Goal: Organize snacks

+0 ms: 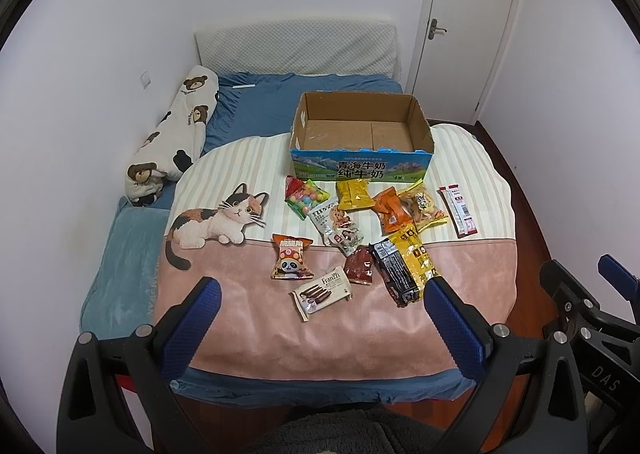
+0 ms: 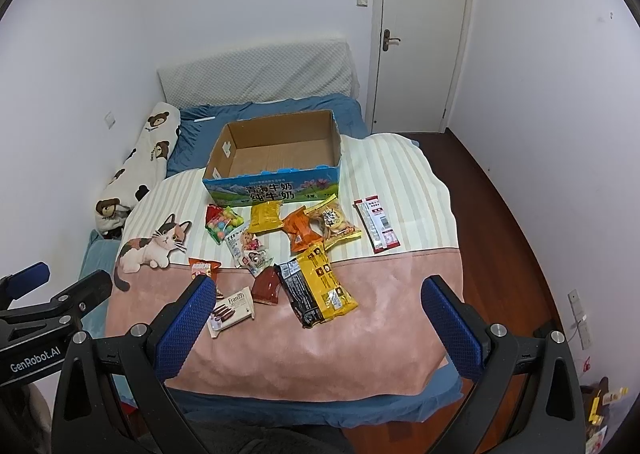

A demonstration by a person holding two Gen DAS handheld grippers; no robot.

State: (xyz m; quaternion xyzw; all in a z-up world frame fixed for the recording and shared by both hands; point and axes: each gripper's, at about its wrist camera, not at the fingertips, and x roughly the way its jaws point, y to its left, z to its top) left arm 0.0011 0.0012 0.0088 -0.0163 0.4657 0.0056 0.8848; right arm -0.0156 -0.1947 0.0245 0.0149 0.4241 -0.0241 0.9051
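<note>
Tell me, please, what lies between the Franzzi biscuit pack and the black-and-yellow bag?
A dark red snack packet lies between the Franzzi biscuit pack and the black-and-yellow bag, on the pink blanket; both wrist views show it.

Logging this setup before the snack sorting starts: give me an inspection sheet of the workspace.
Surface: bed with cat blanket, pink and striped.
Job's things: cardboard box open, nothing seen inside; snack packets loose in front of it, among them Franzzi pack, panda packet, candy bag, red-white sachets.
Clutter: bear pillow by the wall.
Grippers: left tongs open, holding nothing; right tongs open, holding nothing.
Cables: nothing seen.
Surroundings: white door shut, dark wood floor.
</note>
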